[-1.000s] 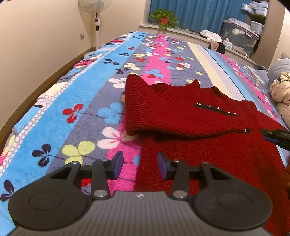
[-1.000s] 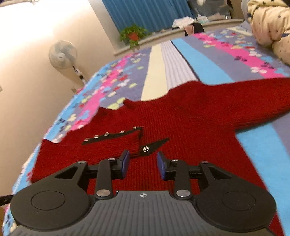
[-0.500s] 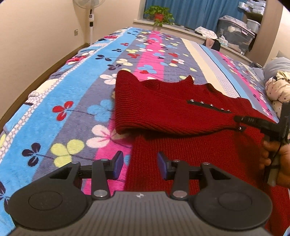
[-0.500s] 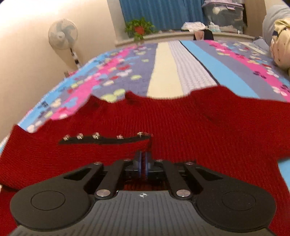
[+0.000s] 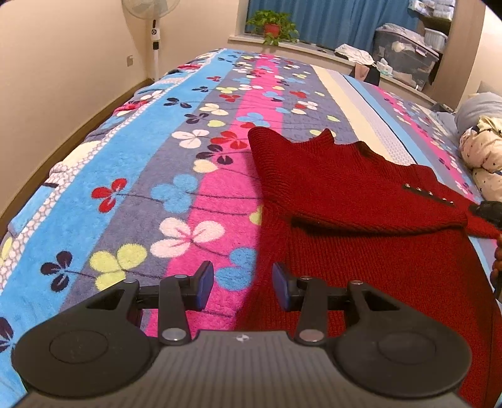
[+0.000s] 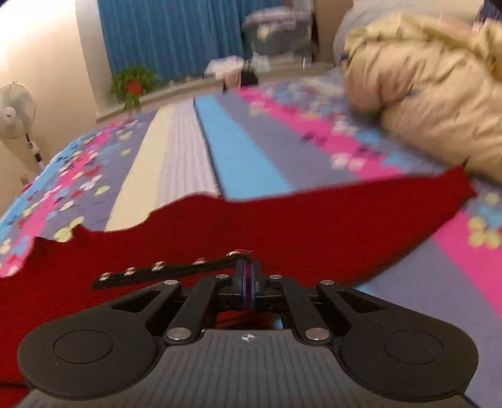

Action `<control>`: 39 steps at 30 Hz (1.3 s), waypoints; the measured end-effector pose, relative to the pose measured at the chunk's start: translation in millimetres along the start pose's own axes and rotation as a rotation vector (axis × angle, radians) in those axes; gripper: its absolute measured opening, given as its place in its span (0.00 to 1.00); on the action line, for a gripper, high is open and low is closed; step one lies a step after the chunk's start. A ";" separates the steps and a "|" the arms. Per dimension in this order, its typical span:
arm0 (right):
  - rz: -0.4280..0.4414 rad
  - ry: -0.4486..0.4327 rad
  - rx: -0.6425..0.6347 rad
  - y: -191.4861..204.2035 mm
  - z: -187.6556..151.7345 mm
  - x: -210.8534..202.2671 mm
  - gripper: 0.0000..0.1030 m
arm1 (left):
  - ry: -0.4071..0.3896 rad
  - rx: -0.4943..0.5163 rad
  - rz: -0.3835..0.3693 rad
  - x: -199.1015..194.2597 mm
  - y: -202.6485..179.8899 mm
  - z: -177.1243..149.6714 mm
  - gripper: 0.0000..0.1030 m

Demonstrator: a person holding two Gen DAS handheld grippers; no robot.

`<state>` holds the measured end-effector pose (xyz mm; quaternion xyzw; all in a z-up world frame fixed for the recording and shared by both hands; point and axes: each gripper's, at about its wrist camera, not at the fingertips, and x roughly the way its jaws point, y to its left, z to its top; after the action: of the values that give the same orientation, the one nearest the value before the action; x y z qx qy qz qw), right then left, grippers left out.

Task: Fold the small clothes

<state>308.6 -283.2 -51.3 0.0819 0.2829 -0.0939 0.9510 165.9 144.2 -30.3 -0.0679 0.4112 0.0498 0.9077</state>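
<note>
A red knit sweater [image 5: 360,251] lies on the flowered bedspread [image 5: 157,175], its left sleeve folded across the chest. The sleeve cuff carries a black strap with metal studs [image 6: 166,270]. My right gripper [image 6: 248,276] is shut on the sleeve cuff at the strap's end and holds it lifted above the sweater body [image 6: 313,219]. It shows at the right edge of the left wrist view [image 5: 488,210]. My left gripper [image 5: 241,285] is open and empty, low over the sweater's left hem edge.
A cream padded bundle [image 6: 423,94] lies on the bed to the right, near the sweater's other sleeve. A standing fan [image 5: 153,28], a potted plant [image 5: 273,28] and storage boxes [image 5: 404,53] stand beyond the bed's far end.
My right gripper closed on the cuff by the studded strap and has carried it rightward and up. My left gripper has shifted left, toward the sweater's left edge.
</note>
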 end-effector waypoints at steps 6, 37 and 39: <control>0.199 0.166 -0.118 20.4 -16.1 14.2 0.27 | 0.015 0.022 0.021 5.7 -3.0 -3.3 0.45; -0.076 -0.026 0.637 -235.2 12.0 81.9 0.25 | 0.037 0.146 0.063 28.3 -18.5 -12.1 0.45; -0.072 -0.021 0.650 -239.0 11.7 85.3 0.14 | 0.036 0.144 0.061 28.4 -18.2 -12.2 0.45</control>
<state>331.1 -528.5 -113.4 0.3702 0.2311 -0.2139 0.8739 178.2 125.2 -58.1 0.0091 0.4316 0.0463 0.9008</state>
